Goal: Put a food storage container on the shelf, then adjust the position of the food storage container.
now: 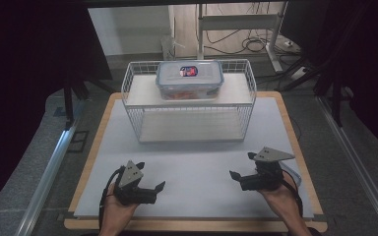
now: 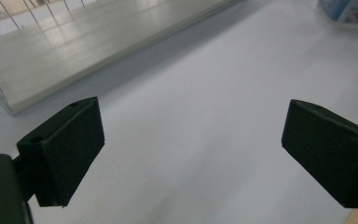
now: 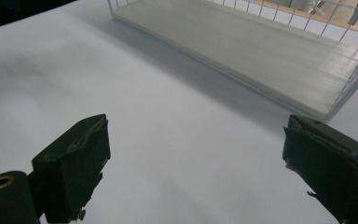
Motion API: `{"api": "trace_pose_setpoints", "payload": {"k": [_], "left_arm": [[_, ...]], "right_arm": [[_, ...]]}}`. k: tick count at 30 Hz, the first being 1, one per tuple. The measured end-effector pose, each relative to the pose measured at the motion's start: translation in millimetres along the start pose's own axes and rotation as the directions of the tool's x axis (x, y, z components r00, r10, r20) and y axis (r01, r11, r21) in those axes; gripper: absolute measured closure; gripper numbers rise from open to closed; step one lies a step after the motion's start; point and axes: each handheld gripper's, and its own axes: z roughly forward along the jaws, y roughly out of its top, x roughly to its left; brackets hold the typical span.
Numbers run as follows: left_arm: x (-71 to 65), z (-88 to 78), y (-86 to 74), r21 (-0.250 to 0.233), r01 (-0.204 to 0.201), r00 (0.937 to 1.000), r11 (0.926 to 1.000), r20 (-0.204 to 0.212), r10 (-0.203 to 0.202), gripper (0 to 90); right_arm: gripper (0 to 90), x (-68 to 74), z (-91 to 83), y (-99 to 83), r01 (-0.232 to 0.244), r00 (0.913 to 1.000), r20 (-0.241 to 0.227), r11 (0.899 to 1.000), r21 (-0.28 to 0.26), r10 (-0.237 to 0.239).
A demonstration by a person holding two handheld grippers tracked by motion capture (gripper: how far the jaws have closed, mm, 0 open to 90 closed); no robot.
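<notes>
A clear plastic container [image 1: 190, 79] with a blue-rimmed lid sits on the top shelf of a white wire rack [image 1: 189, 125] at the back of the white mat [image 1: 197, 157]. My left gripper [image 1: 151, 175] is low over the mat's front left. Its jaws stand wide apart with nothing between them, as the left gripper view [image 2: 193, 149] confirms. At the front right, my right gripper [image 1: 241, 165] is also open and holds nothing, with bare mat between its pads [image 3: 196, 163]. The rack's lower shelf [image 2: 88, 42] [image 3: 261, 46] lies ahead of both.
The mat rests on a wooden board [image 1: 98, 132] whose edge shows all round. A curved clear object [image 1: 295, 176] lies by the right hand. A blurred bluish-white thing [image 2: 349, 10] shows at the edge of the left gripper view. Cables and stands crowd the floor behind.
</notes>
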Motion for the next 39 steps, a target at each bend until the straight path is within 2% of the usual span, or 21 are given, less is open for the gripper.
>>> {"api": "trace_pose_setpoints", "payload": {"k": [3, 5, 9, 11, 13, 17, 19, 21, 23, 25, 26, 28, 29, 30, 31, 32, 34, 37, 39], "left_arm": [[-0.3, -0.6, -5.8, 0.015, -0.009, 0.9998, 0.9999, -0.018, 0.009, 5.7], [1.2, -1.3, -8.8, 0.017, -0.006, 0.9995, 0.9998, -0.031, 0.007, 5.8], [2.0, -0.5, -9.1, 0.019, -0.004, 0.9994, 0.9998, -0.033, 0.005, 5.9], [0.8, -0.1, -9.2, 0.018, -0.009, 0.9994, 0.9998, -0.033, 0.01, 5.9], [-0.1, 0.4, -8.9, 0.019, -0.018, 0.9991, 0.9997, -0.038, 0.019, 5.9], [0.1, 1.7, -9.8, 0.026, -0.021, 0.9992, 0.9994, -0.032, 0.022, 5.9], [0.4, 1.6, -10.1, 0.028, -0.022, 0.9991, 0.9994, -0.035, 0.023, 5.9], [0.5, 1.4, -9.9, 0.023, -0.018, 0.9992, 0.9996, -0.036, 0.019, 5.9], [0.3, 1.2, -9.6, 0.023, -0.02, 0.9992, 0.9995, -0.036, 0.02, 6.0], [-0.1, 1.7, -9.6, 0.025, -0.023, 0.9991, 0.9994, -0.035, 0.023, 6.0], [-0.5, 2.0, -9.6, 0.026, -0.024, 0.9991, 0.9994, -0.034, 0.024, 6.0], [-1.0, 2.3, -9.5, 0.027, -0.027, 0.9991, 0.9993, -0.033, 0.028, 6.1], [-1.4, 2.3, -9.4, 0.028, -0.028, 0.9991, 0.9992, -0.03, 0.028, 6.1], [-1.6, 2.2, -9.3, 0.029, -0.03, 0.9991, 0.9992, -0.031, 0.031, 6.3], [-1.7, 2.0, -9.3, 0.029, -0.032, 0.999, 0.9991, -0.03, 0.033, 6.3], [-1.6, 2.0, -9.3, 0.029, -0.032, 0.999, 0.9991, -0.031, 0.033, 6.3], [-1.5, 2.0, -9.5, 0.03, -0.031, 0.9991, 0.999, -0.029, 0.032, 6.4], [-1.6, 2.7, -9.7, 0.035, -0.035, 0.999, 0.9988, -0.027, 0.036, 6.6], [-1.8, 3.0, -9.7, 0.036, -0.037, 0.999, 0.9987, -0.025, 0.038, 6.7]], "right_arm": [[7.3, 5.9, -0.7, -8.5, 0.008, 1.0, -0.004, 1.0, 0.009, -0.008], [7.5, 12.4, -0.6, -14.2, 0.039, 0.9992, 0.003, 0.999, 0.03, -0.039], [7.4, 14.4, 0.4, -17.2, 0.052, 0.9986, 0.005, 0.997, 0.049, -0.052], [7.2, 11.9, 2.2, -18.3, 0.027, 0.9996, 0.001, 0.998, 0.048, -0.027], [6.8, 10.9, 2.2, -18.6, 0.022, 0.9997, 0.003, 0.998, 0.053, -0.022], [1.6, 8.6, 1.0, -18.7, 0.014, 0.9996, 0.024, 0.998, 0.064, -0.015], [1.0, 6.3, 0.9, -19.2, -0.008, 0.9994, 0.034, 0.998, 0.063, 0.005], [3.4, 4.1, 1.3, -20.0, -0.027, 0.9991, 0.035, 0.996, 0.082, 0.025], [12.2, 2.0, 0.1, -21.1, -0.025, 0.9983, 0.055, 0.995, 0.099, 0.019], [33.3, -1.5, -4.7, -21.2, -0.044, 0.9974, 0.063, 0.993, 0.114, 0.037], [40.5, -3.3, -7.9, -21.1, -0.054, 0.9971, 0.06, 0.992, 0.117, 0.047], [61.6, -7.1, -15.9, -21.4, -0.049, 0.9966, 0.071, 0.992, 0.116, 0.041], [68.7, -9.0, -19.7, -21.9, -0.039, 0.9962, 0.082, 0.992, 0.118, 0.029], [83.4, -14.4, -26.8, -24.9, -0.038, 0.9925, 0.12, 0.99, 0.135, 0.022], [83.4, -14.4, -26.8, -24.9, -0.038, 0.9925, 0.12, 0.99, 0.135, 0.022], [87.2, -18.5, -30.6, -27.2, -0.048, 0.9903, 0.136, 0.989, 0.137, 0.029], [89.4, -27.3, -38.6, -31.9, -0.083, 0.9855, 0.158, 0.987, 0.135, 0.062], [89.6, -41.6, -55.6, -40.0, -0.146, 0.9714, 0.204, 0.983, 0.114, 0.121], [89.6, -49.9, -68.7, -45.7, -0.182, 0.9562, 0.248, 0.98, 0.085, 0.156]]}}
